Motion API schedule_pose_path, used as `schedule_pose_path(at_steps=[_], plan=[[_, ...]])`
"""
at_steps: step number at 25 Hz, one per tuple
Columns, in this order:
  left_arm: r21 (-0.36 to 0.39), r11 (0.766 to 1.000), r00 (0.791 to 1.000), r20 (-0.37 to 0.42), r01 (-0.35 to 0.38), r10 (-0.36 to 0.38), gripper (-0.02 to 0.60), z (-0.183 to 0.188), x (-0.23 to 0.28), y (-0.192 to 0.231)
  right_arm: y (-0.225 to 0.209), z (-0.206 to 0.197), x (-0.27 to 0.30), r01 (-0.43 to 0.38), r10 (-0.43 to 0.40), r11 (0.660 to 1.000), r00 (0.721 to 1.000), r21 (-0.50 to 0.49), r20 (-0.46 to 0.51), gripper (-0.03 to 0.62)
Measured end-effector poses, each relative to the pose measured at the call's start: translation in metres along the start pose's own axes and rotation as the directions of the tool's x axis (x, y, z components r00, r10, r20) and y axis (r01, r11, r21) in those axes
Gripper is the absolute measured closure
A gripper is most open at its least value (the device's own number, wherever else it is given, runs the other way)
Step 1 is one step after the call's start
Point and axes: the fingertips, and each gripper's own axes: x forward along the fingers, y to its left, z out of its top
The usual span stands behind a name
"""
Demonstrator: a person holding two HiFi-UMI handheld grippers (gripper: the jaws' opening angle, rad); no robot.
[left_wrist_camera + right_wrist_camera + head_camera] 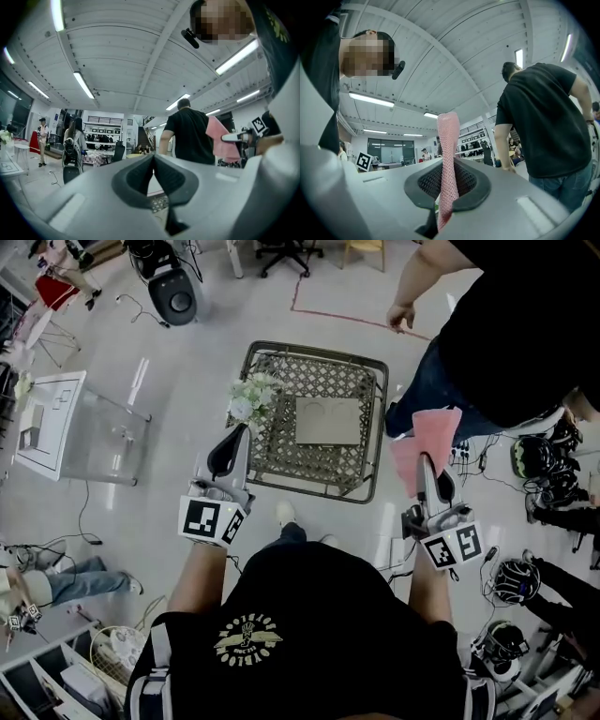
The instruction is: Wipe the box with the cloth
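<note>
A flat grey box (328,420) lies on a wicker-topped metal table (370,418) in the head view. My right gripper (427,461) is shut on a pink cloth (426,445), held to the right of the table; in the right gripper view the cloth (448,159) stands up between the closed jaws of the right gripper (447,174). My left gripper (234,433) hangs at the table's left edge, shut with nothing in it. In the left gripper view, the left gripper (153,159) points level, and the pink cloth (223,138) shows at the right.
White flowers (250,397) sit at the table's left corner. A person in a black shirt (506,324) stands right beside the table. A clear side table (89,432) stands at the left. Helmets and cables (539,460) lie at the right.
</note>
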Motion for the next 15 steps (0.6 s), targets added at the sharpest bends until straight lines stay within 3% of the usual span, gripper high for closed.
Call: schedule_pose_path(at_steps=[15], plan=[[-0.022,0.995,0.995,0.029,0.097,-0.096,0.581,-0.007,0.049,0.077,0.023,0.012,0.085,0.061,-0.061,0.997,0.998,-0.039,0.006,0.577]])
